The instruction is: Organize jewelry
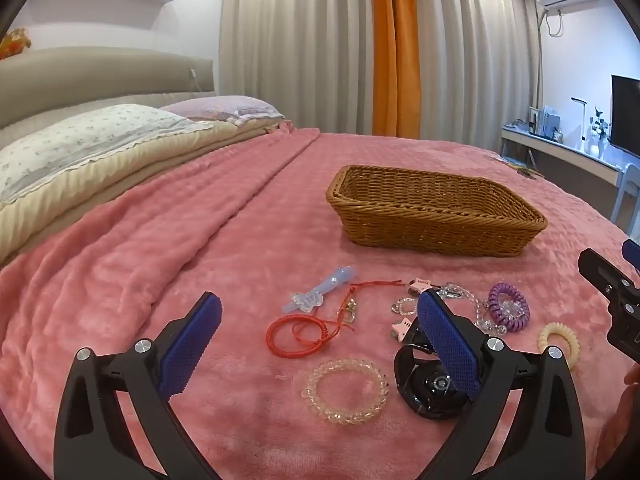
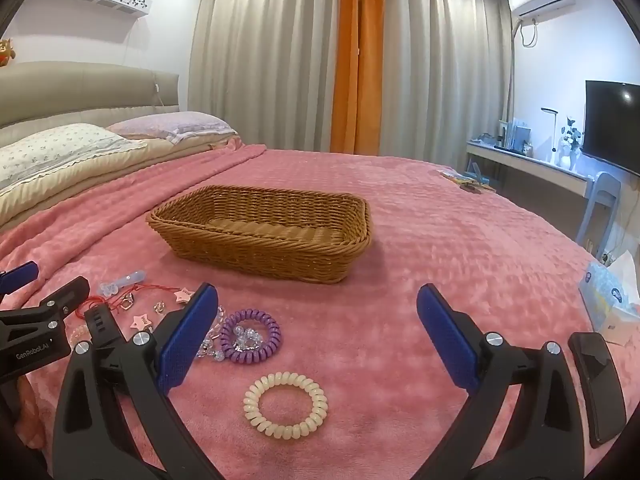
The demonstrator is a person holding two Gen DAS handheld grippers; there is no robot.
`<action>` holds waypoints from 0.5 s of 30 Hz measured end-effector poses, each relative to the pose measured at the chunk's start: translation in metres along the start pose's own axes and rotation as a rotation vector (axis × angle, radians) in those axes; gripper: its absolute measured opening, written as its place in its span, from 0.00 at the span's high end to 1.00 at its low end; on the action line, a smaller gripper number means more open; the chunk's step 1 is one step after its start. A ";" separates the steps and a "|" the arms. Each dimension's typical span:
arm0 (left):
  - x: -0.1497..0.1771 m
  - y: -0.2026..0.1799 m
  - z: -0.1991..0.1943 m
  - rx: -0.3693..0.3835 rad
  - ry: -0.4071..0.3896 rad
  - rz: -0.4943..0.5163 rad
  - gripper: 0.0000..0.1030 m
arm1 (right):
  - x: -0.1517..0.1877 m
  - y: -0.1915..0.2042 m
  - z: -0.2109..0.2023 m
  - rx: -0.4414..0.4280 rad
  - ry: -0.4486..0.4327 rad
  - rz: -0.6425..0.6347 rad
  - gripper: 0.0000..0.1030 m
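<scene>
Lying crosswise, basket (image 2: pixel 260 236) before open right tool (image 2: pixel 316 312).

Left wrist view looks forward and slightly down, low over the pink bedspread (image 1: pixel 200 220); right wrist view likewise, from further right. Both share the wicker basket (image 1: pixel 436 216) and curtains (image 2: pixel 280 60).

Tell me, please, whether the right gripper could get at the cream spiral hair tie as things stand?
Probably yes: the cream spiral hair tie lies alone on the pink blanket, ahead of the right gripper, its jaws wide open.
</scene>
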State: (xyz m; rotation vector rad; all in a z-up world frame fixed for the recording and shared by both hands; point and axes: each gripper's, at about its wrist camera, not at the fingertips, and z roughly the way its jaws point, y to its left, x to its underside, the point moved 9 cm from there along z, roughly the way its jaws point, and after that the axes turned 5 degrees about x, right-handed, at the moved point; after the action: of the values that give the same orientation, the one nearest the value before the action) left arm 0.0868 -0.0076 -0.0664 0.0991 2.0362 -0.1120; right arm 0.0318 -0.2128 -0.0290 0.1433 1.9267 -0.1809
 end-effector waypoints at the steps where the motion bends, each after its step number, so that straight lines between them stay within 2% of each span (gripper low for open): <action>1: 0.000 0.000 0.000 0.000 0.001 0.000 0.07 | -0.001 0.001 0.000 0.001 0.000 -0.001 0.08; 15: 0.001 0.000 0.000 -0.001 0.000 0.001 0.07 | -0.001 0.000 0.000 0.001 0.000 0.001 0.08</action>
State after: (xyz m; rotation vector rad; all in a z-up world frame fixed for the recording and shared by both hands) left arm 0.0865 -0.0072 -0.0672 0.0996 2.0359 -0.1107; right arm 0.0321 -0.2126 -0.0282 0.1447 1.9269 -0.1814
